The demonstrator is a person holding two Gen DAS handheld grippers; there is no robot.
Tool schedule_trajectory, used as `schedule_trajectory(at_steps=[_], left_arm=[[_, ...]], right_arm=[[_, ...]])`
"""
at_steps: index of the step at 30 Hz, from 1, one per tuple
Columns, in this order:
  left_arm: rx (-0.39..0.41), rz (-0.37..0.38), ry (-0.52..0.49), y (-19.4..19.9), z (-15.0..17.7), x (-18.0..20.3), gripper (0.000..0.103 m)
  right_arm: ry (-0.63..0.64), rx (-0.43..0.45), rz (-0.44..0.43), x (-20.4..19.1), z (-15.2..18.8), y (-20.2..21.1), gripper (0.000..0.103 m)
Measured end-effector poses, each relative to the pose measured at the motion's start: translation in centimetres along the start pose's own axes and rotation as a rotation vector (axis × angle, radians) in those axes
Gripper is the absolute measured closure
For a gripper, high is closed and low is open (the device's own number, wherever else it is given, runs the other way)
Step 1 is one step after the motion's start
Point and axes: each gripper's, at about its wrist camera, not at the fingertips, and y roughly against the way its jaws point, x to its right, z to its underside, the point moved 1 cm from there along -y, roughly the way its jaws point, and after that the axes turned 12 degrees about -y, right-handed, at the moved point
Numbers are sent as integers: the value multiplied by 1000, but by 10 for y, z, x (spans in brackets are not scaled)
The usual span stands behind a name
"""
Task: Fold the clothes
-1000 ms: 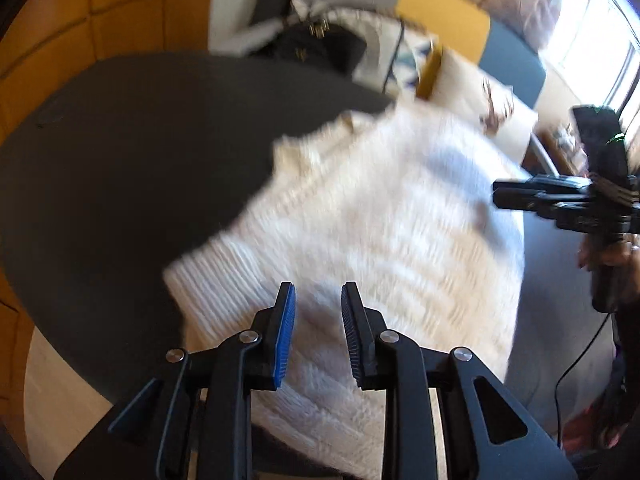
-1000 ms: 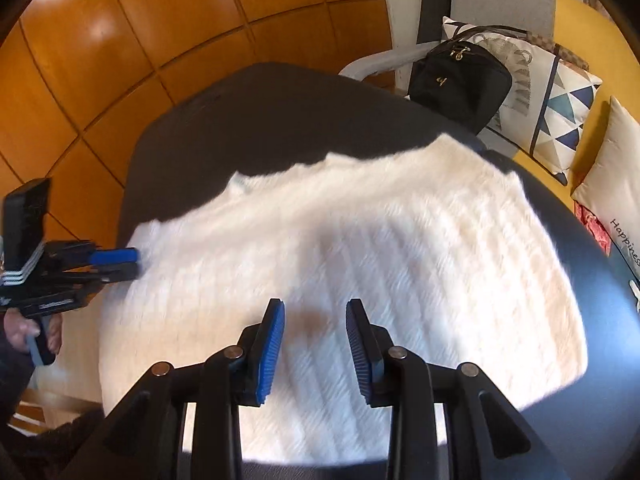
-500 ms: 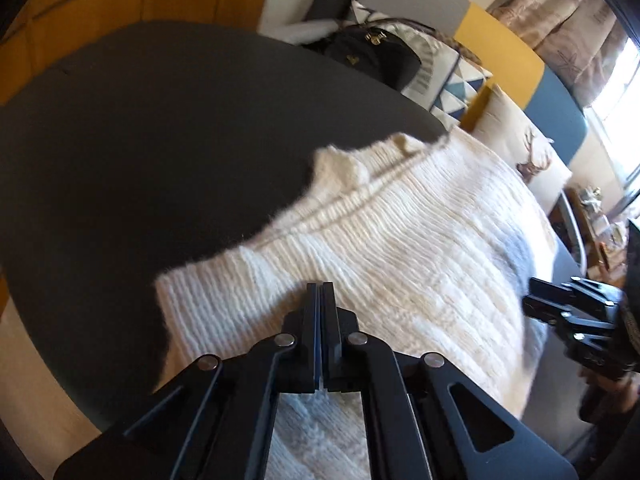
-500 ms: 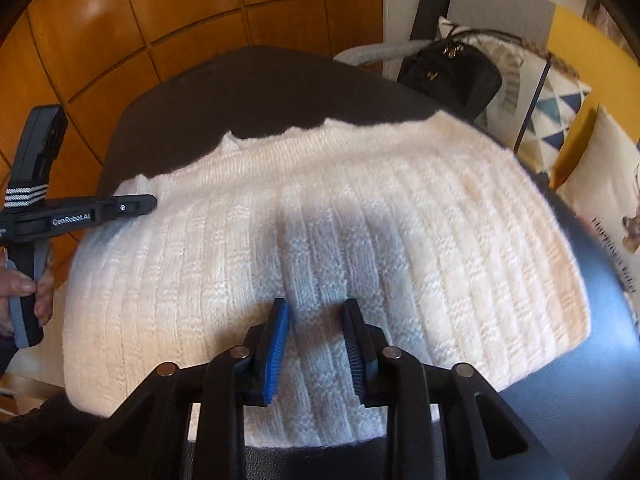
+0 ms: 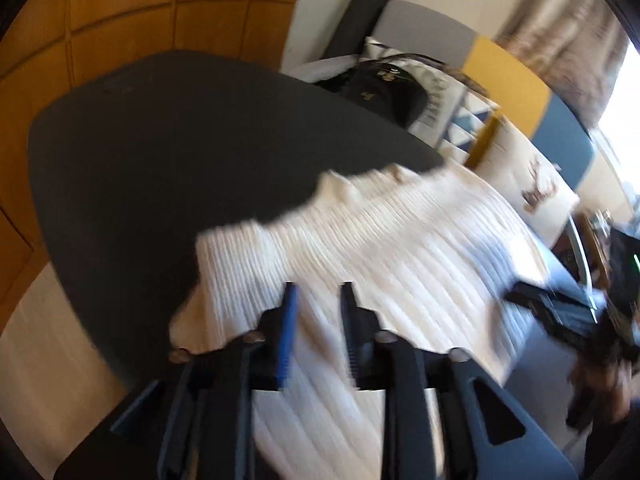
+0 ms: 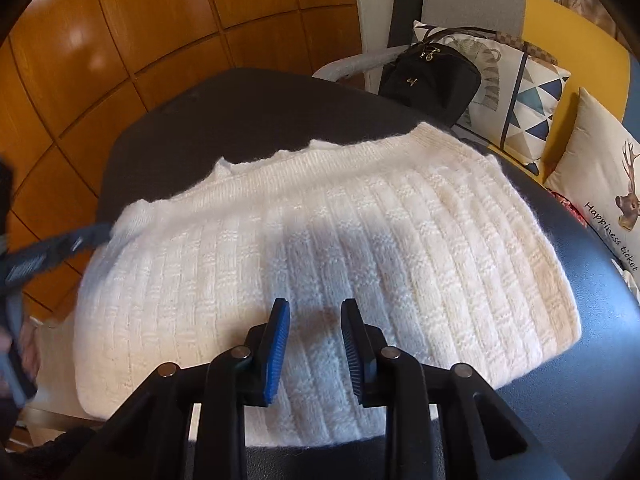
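The white knit sweater lies on the dark round table, already gathered into a broad rectangle, ribbed hem running along its far side. That looks like a first fold done; I judge at least one more fold and a tidy-up remain. The left gripper hovers over the sweater's left end, jaws opening, nothing between them. The right gripper hangs above the near middle, jaws parting a little too, pads clear of the knit. The sweater's right end runs close to the table's right edge, and its near side nearly reaches the front edge. The far half of the table lies bare: plenty of room there.
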Motion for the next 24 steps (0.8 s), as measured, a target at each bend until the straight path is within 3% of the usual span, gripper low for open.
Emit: schedule_trajectory(at_steps=[5, 7, 11, 14, 16, 20, 22, 24], left_arm=[[41, -8, 27, 35, 41, 32, 72], [53, 3, 88, 44, 50, 34, 55], [96, -11, 108, 54, 41, 41, 47], [110, -61, 82, 53, 28, 54, 47], [121, -95, 61, 57, 17, 60, 47], [177, -167, -2, 71, -3, 75, 44], [212, -209, -42, 77, -11, 83, 30], [245, -223, -61, 84, -14, 87, 25]], right_arm=[[-33, 6, 10, 1, 7, -6, 74], [-53, 40, 0, -1, 8, 7, 74], [-24, 166, -9, -12, 13, 43, 66], [-2, 252, 1, -19, 18, 66, 43], [-1, 304, -4, -21, 16, 79, 21], [-37, 381, -99, -16, 11, 104, 14], [-68, 371, -158, -12, 9, 109, 12], [-88, 360, -196, -9, 8, 113, 12]])
